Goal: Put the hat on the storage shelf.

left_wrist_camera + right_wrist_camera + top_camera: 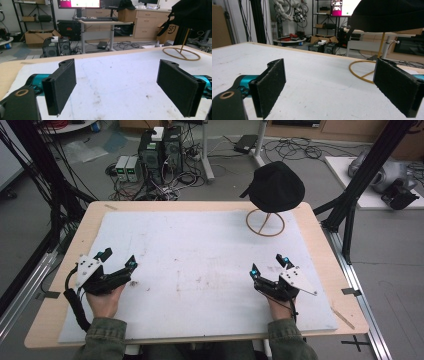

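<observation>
Both grippers are sitting low on the white mat [200, 270], one at each side, and both are spread wide with nothing between the pads. The left gripper [118, 259] is resting near the mat's left edge, its jaws standing well apart; in the left gripper view its own two black pads [62, 86] are framing bare, scuffed mat and holding nothing. The right gripper [269, 265] is mirroring it on the other side, jaws just as wide, and the right gripper view is giving the same picture: open pads [270, 86], empty mat between them.

The thing closest to the action is the black hat [276, 186], which is perching on a stand with a yellowish ring base [265, 223] at the far right of the mat. From the right gripper's fingertips it is lying ahead and slightly toward the middle of the table, well apart from them; in the right gripper view the ring [362, 70] is showing just inside the right-hand pad, farther off, with the hat's dark brim [387, 15] looming overhead. From the left gripper's fingers the hat [192, 13] is sitting far ahead and off to the right, ring [181, 53] beyond the right-hand pad.

Whether the hat is fixed to the stand or merely draped on it, I cannot quite tell from here. The person's hands are gripping both tools from below, sleeves at the table's near edge.
</observation>
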`<move>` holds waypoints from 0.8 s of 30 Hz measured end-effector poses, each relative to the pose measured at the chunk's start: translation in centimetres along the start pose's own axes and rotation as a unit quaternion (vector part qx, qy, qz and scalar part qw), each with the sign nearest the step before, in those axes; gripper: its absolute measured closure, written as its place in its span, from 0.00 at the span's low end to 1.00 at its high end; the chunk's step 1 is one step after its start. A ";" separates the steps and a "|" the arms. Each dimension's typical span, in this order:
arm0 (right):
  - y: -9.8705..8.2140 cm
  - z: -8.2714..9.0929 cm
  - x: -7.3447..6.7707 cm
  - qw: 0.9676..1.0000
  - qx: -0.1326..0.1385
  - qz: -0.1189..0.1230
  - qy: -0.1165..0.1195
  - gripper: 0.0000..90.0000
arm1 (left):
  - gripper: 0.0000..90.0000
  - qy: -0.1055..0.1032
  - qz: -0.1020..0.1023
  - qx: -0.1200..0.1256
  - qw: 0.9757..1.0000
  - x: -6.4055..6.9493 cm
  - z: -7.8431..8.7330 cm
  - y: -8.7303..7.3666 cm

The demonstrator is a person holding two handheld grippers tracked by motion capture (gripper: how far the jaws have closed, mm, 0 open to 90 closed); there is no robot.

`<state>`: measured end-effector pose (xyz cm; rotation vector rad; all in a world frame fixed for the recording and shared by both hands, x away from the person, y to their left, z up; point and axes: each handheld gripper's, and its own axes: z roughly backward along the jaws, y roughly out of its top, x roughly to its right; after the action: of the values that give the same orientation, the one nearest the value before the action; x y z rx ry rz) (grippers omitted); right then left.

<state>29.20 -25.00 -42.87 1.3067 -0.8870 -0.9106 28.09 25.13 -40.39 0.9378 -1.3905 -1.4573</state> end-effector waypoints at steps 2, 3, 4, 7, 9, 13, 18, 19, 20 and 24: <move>0.0 0.0 0.0 1.000 -0.001 0.002 0.000 0.11 | 0.18 0.004 0.006 0.002 1.000 -0.4 0.5 -0.4; 0.0 -0.1 0.0 1.000 -0.001 0.004 -0.002 0.11 | 0.18 0.005 0.005 0.000 1.000 -0.5 0.7 -0.5; -0.1 -0.1 0.0 1.000 -0.001 0.005 -0.002 0.11 | 0.18 0.008 0.005 0.000 1.000 -0.6 1.0 -0.7; -0.1 -0.1 0.0 1.000 -0.001 0.005 -0.003 0.11 | 0.18 0.014 0.006 -0.002 1.000 -1.1 1.8 -1.5; -0.1 -0.1 0.0 1.000 -0.002 0.004 -0.003 0.11 | 0.18 0.020 0.010 -0.004 1.000 -1.5 2.3 -1.9; -0.1 0.0 -0.1 1.000 -0.003 -0.001 -0.005 0.11 | 0.18 0.025 0.009 -0.013 1.000 -1.9 2.8 -2.4; -0.1 -0.1 0.0 1.000 -0.004 -0.001 -0.005 0.11 | 0.18 0.019 0.008 -0.009 1.000 -1.8 2.9 -2.5; -0.1 -0.1 0.0 1.000 -0.005 -0.002 -0.006 0.11 | 0.18 0.018 0.008 -0.008 1.000 -1.8 2.9 -2.5; -0.1 -0.1 0.0 1.000 -0.004 0.000 -0.006 0.11 | 0.18 0.017 0.008 -0.009 1.000 -1.7 2.9 -2.6; -0.1 0.0 0.0 1.000 -0.004 0.000 -0.005 0.11 | 0.18 0.014 0.013 -0.009 1.000 -1.8 3.0 -2.7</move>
<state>29.26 -25.02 -42.96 1.2956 -0.8898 -0.9203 25.59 27.77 -42.92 0.9229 -1.3624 -1.4294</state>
